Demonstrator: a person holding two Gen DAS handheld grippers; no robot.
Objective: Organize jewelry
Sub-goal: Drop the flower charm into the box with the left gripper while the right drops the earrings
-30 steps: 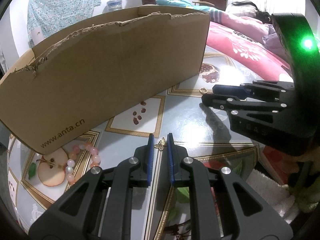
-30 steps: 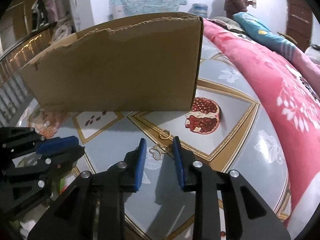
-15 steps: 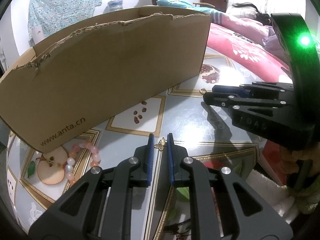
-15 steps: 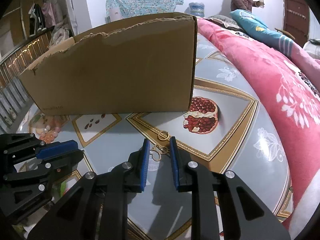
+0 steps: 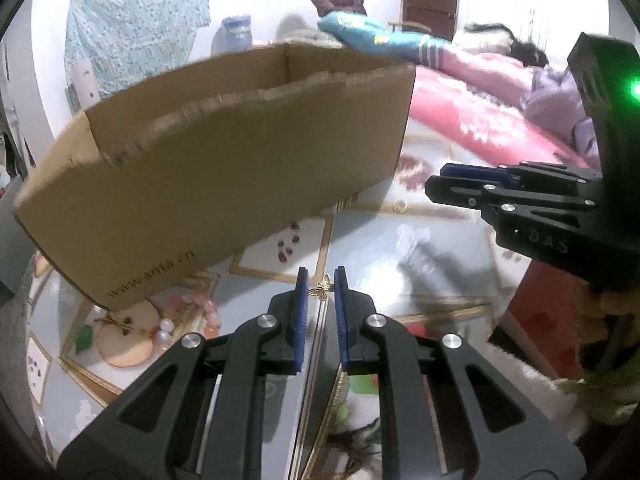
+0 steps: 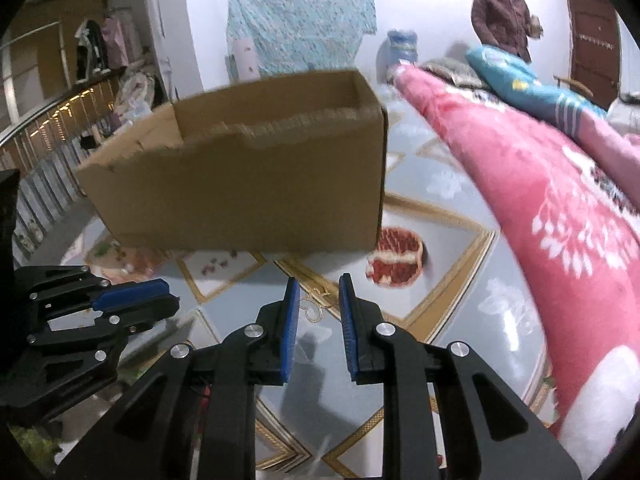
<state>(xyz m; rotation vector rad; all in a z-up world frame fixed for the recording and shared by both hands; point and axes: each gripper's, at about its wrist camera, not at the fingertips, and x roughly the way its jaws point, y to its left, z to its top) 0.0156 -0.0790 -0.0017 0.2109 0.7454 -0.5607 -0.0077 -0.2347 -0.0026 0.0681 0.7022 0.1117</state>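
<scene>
A fruit-patterned tablecloth (image 6: 460,264) carries one cardboard box (image 5: 224,184). In front of the box, the left gripper (image 5: 321,289) pinches one gold butterfly charm (image 5: 322,289), the right gripper (image 6: 319,304) narrowly clasps one gold chain piece (image 6: 314,306); one bead bracelet (image 5: 188,316) lies by the box's left corner.

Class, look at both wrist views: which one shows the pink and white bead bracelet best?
The left wrist view. The bead bracelet lies there in plain sight on the tablecloth, below the cardboard box. The right wrist view gives only a blurred pink patch by the box's lower left corner.
</scene>
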